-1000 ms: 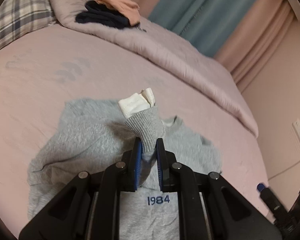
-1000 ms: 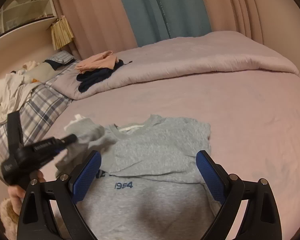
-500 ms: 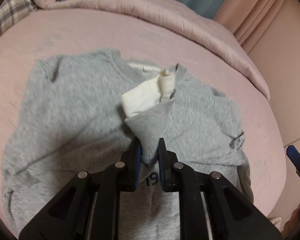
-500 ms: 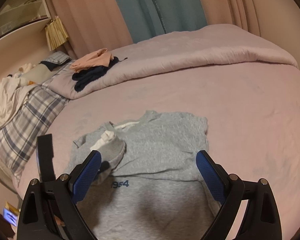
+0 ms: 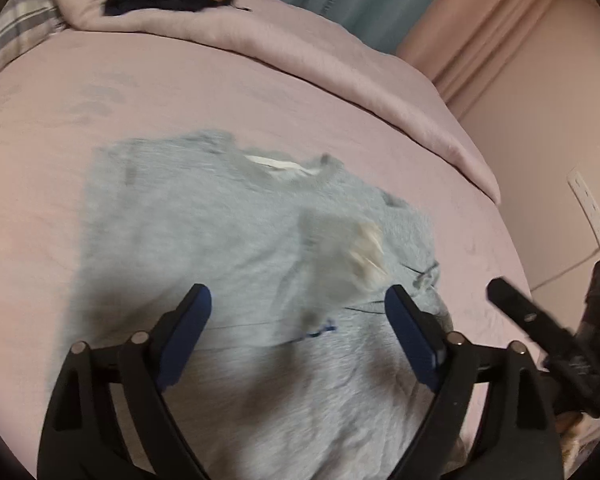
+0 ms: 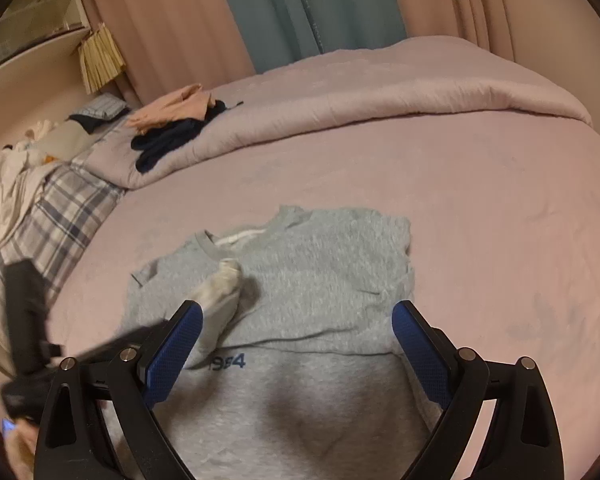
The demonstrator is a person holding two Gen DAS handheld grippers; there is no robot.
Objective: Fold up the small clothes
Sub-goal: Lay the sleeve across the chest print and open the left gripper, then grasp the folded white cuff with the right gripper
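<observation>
Grey sweatshirt [image 6: 324, 264] flat on pink bed [image 6: 500, 208], sleeve [image 6: 220, 288] folded across chest to narrow it. Left gripper [image 5: 296, 312] jaws opening, nothing between. Right gripper [image 6: 296, 344] wide, empty, hovering near hem.

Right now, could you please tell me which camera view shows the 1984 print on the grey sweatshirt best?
The right wrist view: the 1984 print is sharp, its first digits partly hidden. In the left wrist view motion blur leaves only a blue smear on the grey sweatshirt.
</observation>
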